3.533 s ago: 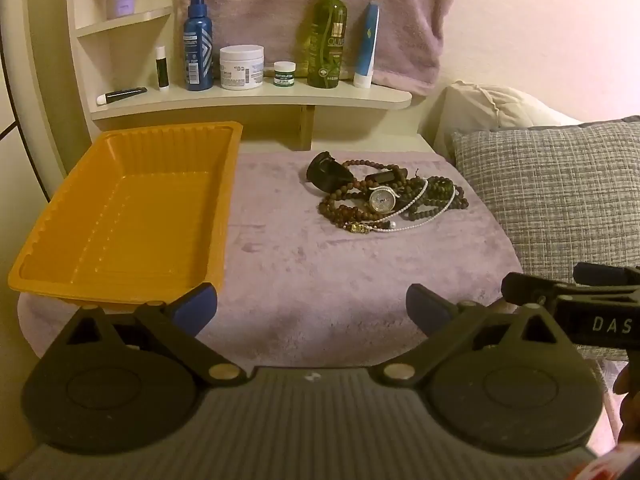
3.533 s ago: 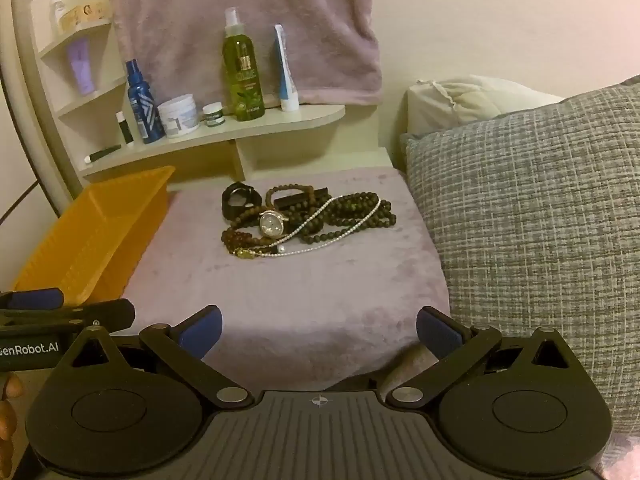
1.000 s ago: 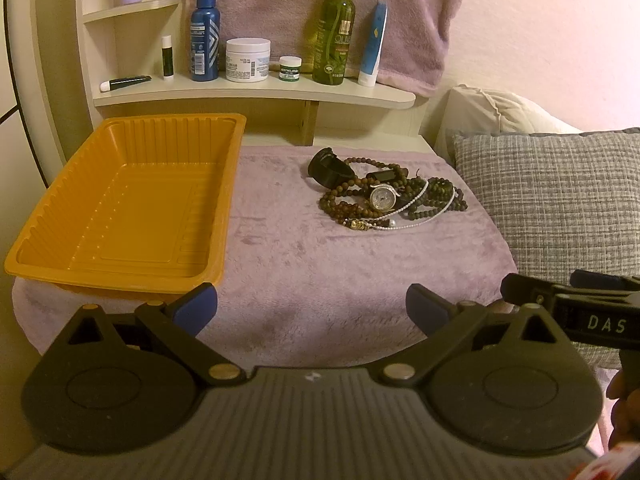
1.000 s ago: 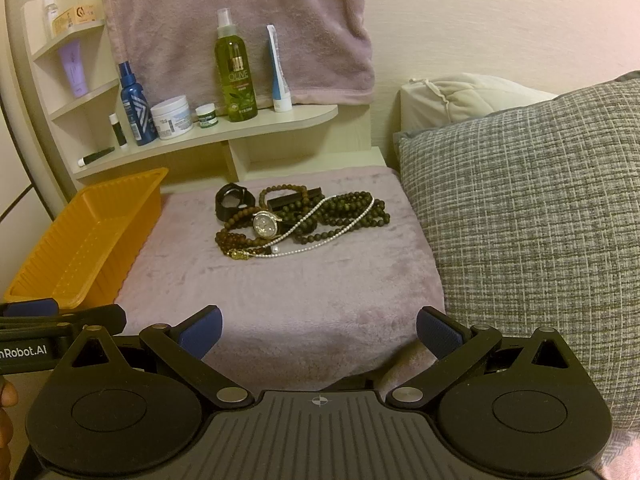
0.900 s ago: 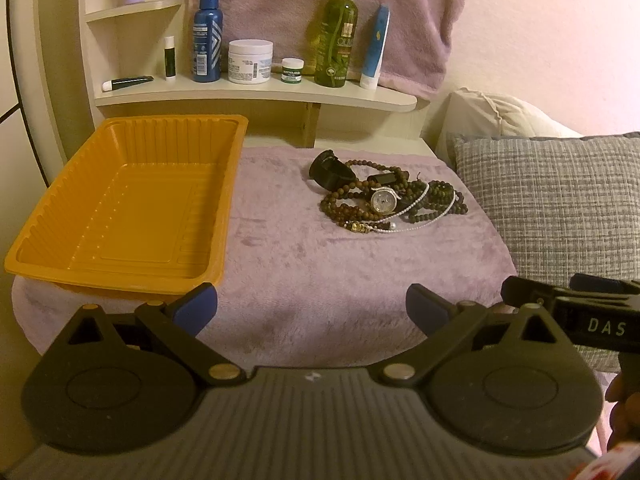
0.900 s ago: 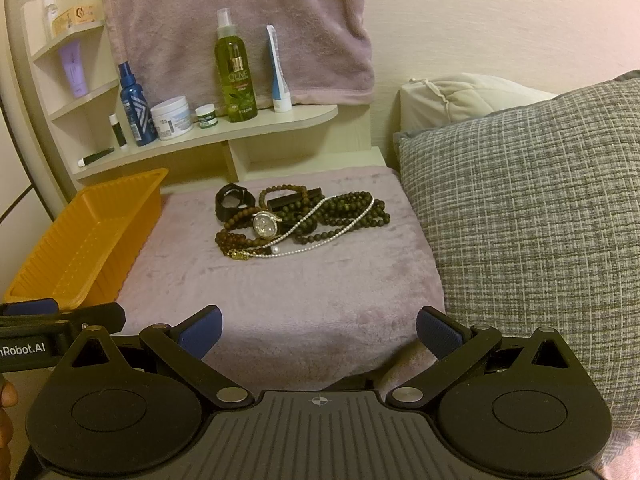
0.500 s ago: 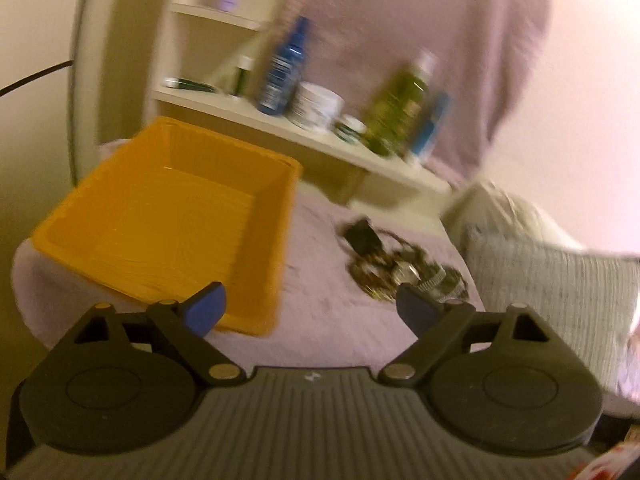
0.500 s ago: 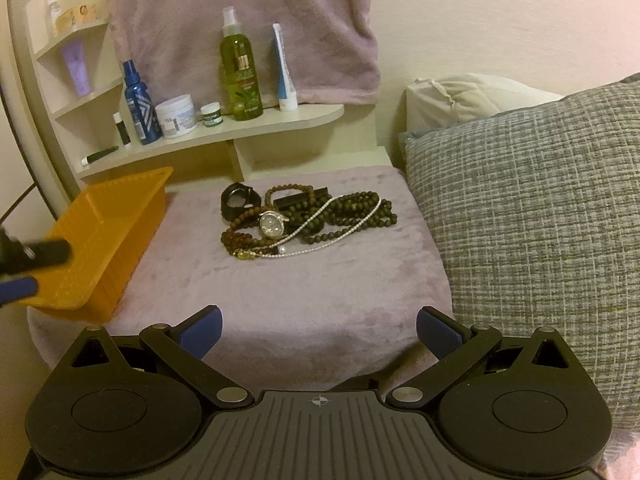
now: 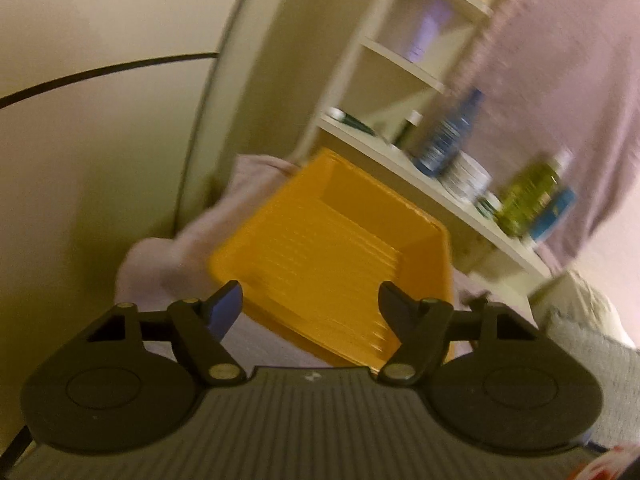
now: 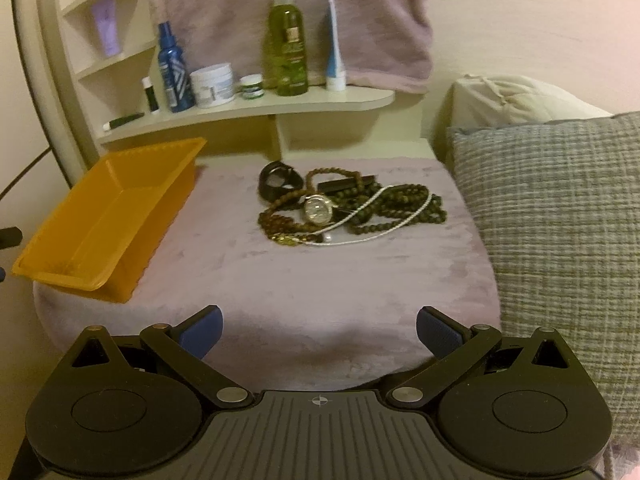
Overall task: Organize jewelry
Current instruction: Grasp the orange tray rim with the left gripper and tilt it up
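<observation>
A tangled pile of jewelry (image 10: 352, 208) lies on a mauve plush cloth (image 10: 280, 292): brown and dark green bead strands, a thin pearl chain, a black band and a round-faced watch (image 10: 318, 208). An empty orange tray (image 10: 160, 220) stands to its left. My right gripper (image 10: 319, 330) hovers open and empty over the cloth's near edge, short of the pile. In the blurred, tilted left wrist view, my left gripper (image 9: 310, 304) faces the orange tray (image 9: 340, 256). Its jaws are closing, with the tray's near corner seen between the fingers and no pad touching it.
A shelf (image 10: 280, 106) behind the cloth carries bottles, jars and tubes, with a mauve towel (image 10: 280, 12) hanging above. A grey woven cushion (image 10: 560, 208) and a cream pillow (image 10: 520, 96) border the cloth on the right. A dark cable (image 9: 100, 76) runs along the left wall.
The left wrist view has swung left and rolled, so the tray now fills its centre and the jewelry is gone from it; its jaws stand narrower. The right gripper edged closer to the pile.
</observation>
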